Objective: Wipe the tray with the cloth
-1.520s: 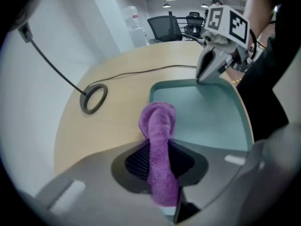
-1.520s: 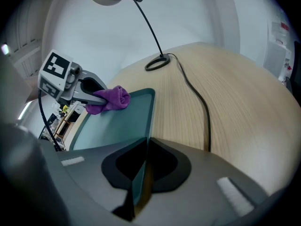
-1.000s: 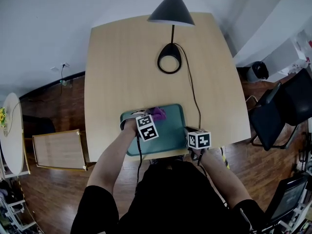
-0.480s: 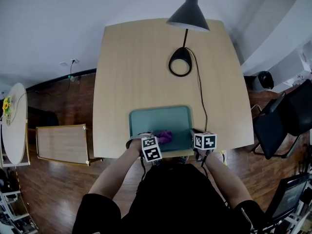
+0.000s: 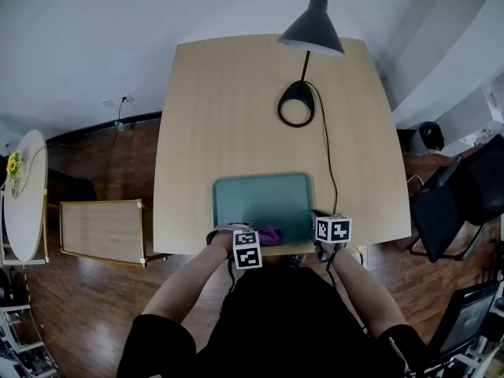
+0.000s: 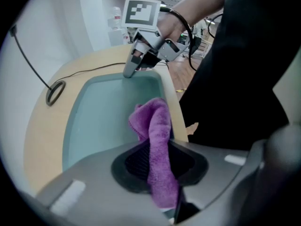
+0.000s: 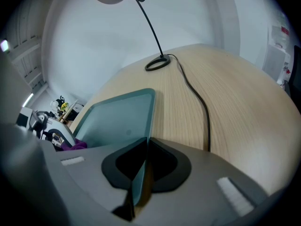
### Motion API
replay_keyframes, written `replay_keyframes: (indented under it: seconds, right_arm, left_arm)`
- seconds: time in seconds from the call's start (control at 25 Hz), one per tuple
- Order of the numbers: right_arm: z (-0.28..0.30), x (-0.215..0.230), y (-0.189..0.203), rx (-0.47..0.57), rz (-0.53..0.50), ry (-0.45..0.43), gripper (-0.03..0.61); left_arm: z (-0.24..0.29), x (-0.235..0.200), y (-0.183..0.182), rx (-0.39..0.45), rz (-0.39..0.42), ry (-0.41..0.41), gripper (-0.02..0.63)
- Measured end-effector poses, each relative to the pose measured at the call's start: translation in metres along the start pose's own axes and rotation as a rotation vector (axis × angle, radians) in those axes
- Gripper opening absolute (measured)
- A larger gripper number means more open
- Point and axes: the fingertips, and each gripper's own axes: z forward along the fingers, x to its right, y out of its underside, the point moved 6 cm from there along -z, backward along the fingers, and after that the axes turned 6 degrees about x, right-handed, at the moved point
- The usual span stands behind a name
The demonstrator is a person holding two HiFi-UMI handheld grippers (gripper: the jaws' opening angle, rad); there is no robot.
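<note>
Left gripper view, unlike head view, shows fingers (image 6: 133,163) pinching the cloth (image 6: 157,126).

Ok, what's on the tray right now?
Only the purple cloth, pinched in the left tongs, near the tray's near edge; the right tongs clamp its rim. The patch under the cloth is covered.

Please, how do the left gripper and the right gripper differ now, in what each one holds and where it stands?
The left gripper grips the purple cloth; the right gripper grips the thin rim of the tray. The left gripper is about midway along the tray's near edge; the right gripper is at its near right corner. Both are shut on something.
</note>
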Motion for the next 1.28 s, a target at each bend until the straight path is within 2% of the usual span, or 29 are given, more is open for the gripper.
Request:
replay_keyframes:
  seconds: [0.24,0.52,0.68,0.92,1.28]
  right_arm:
    - [-0.001,-0.002,0.001,0.004,0.004,0.004,0.023]
    - [-0.002,-0.006,-0.001,0.004,-0.003,0.007,0.023]
    - [-0.003,-0.004,-0.001,0.001,0.0,0.01,0.022]
    - [-0.003,-0.003,0.0,0.005,0.001,0.009,0.021]
    - [-0.002,0.002,0.0,0.006,-0.003,0.025,0.021]
  left_arm:
    - [-0.011,-0.055,0.017,-0.039,-0.004,-0.077,0.104]
    - [-0.028,-0.142,0.041,-0.097,-0.078,-0.221,0.104]
    - [-0.037,-0.17,0.049,-0.124,-0.095,-0.284,0.104]
    - [-0.028,-0.144,0.045,-0.096,-0.098,-0.259,0.104]
    - [-0.017,-0.058,0.032,-0.039,-0.056,-0.197,0.104]
